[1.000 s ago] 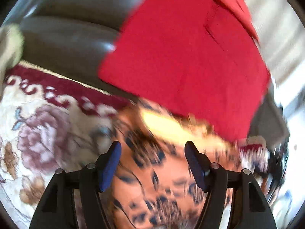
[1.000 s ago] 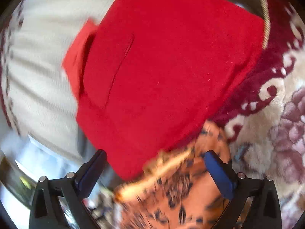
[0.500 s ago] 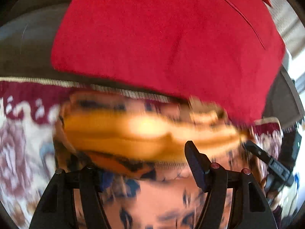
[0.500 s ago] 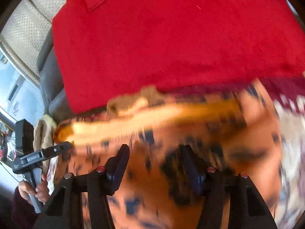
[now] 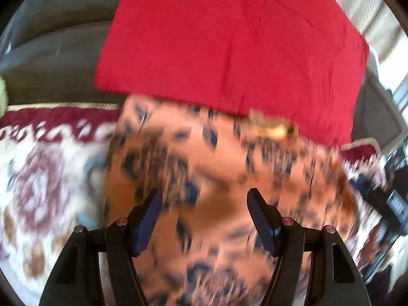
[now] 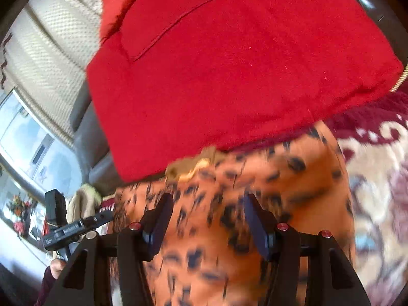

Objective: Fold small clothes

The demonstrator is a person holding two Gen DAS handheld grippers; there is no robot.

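Hovering with fingers spread, the left claw (image 5: 204,219) and right claw (image 6: 207,225) grip nothing. Directly beneath both lies the blurred leopard-print garment (image 5: 216,178) on a floral rug (image 5: 46,183); a red garment (image 6: 229,71) lies just ahead, touching it.

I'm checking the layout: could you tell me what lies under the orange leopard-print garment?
The orange leopard-print garment lies on a floral cream-and-maroon rug; whatever is directly beneath it is covered.
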